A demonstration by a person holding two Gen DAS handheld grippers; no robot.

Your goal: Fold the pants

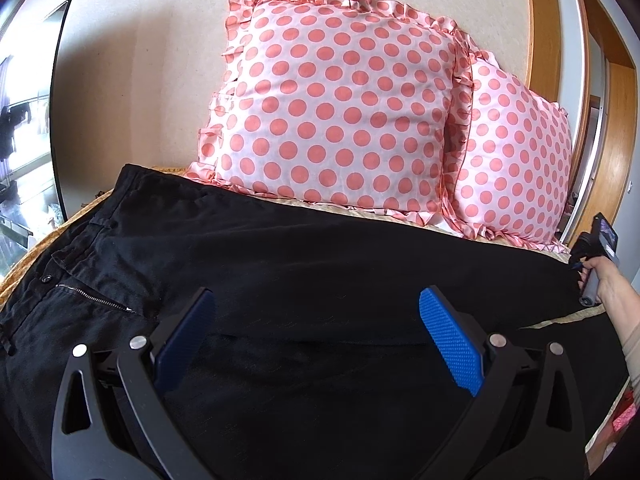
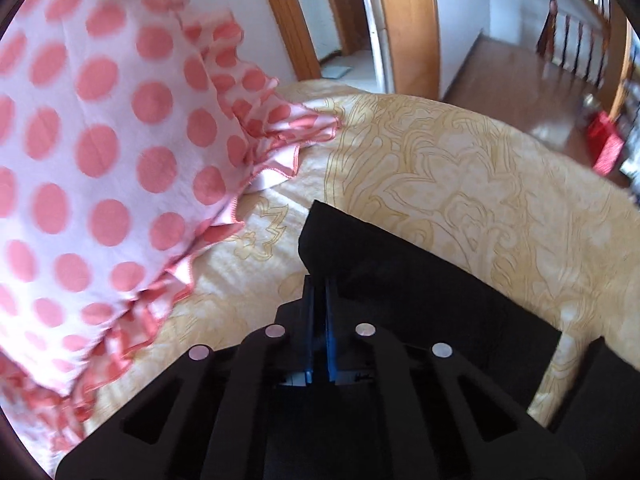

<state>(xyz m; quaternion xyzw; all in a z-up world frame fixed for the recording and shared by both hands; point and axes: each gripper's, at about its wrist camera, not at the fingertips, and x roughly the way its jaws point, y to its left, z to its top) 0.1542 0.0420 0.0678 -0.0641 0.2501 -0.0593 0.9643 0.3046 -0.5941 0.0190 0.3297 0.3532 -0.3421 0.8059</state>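
Note:
Black pants [image 1: 304,264] lie spread across the bed, waistband and zipper [image 1: 94,300] at the left, legs running right. My left gripper [image 1: 316,312] is open, its blue pads hovering over the middle of the pants, holding nothing. My right gripper [image 2: 319,292] is shut on the pants' leg end [image 2: 400,280], with the hem corner sticking out past the closed pads above the yellow bedspread. In the left wrist view the right gripper's body and the hand holding it [image 1: 596,264] show at the far right edge of the pants.
Two pink polka-dot pillows [image 1: 340,108] lean against the wall behind the pants; one [image 2: 100,160] is close left of my right gripper. The yellow patterned bedspread [image 2: 460,168] extends right to the bed edge. A wooden door frame [image 2: 404,20] and floor lie beyond.

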